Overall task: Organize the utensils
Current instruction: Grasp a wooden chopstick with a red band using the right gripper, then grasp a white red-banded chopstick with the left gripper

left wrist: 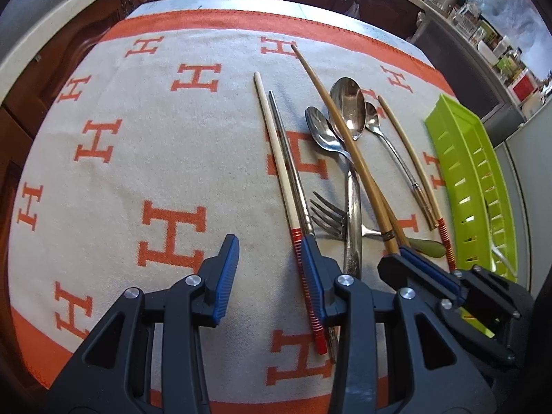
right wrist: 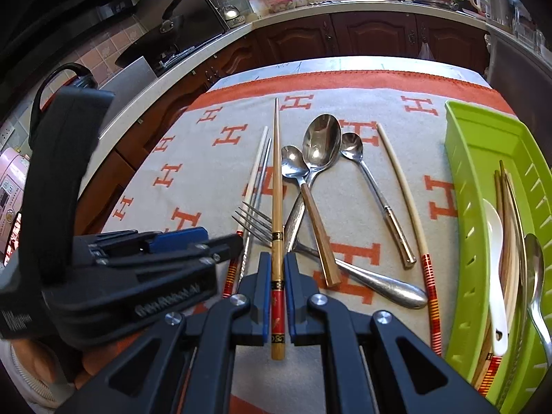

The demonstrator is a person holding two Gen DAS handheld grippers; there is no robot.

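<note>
the right gripper (right wrist: 276, 269) points steeply down at the table, its blue pads clamped on a brown chopstick (right wrist: 276, 179) near the chopstick's decorated red-and-gold end; the stick runs straight away from the jaws over the pile. the left gripper (left wrist: 270, 252) also tilts down, just left of the right one, its jaws apart with nothing between them; its right finger (left wrist: 312, 276) sits over the red-banded end of a white chopstick (left wrist: 272, 138), contact unclear. in the right view the left tool shows side-on with white lettering on its body, too blurred to read.

beyond the jaws lie a metal chopstick (left wrist: 288, 148), a fork (right wrist: 253, 222), a big spoon (right wrist: 319, 141), a wood-handled spoon (right wrist: 293, 165), a small spoon (right wrist: 352, 146) and a second white chopstick (right wrist: 400, 179), loosely side by side, some crossing. they rest on a cloth (left wrist: 155, 131) printed with orange "h" letters. at the right edge a green tray (right wrist: 462, 138) holds chopsticks, a white spoon (right wrist: 495, 258) and a metal spoon (right wrist: 534, 262).
</note>
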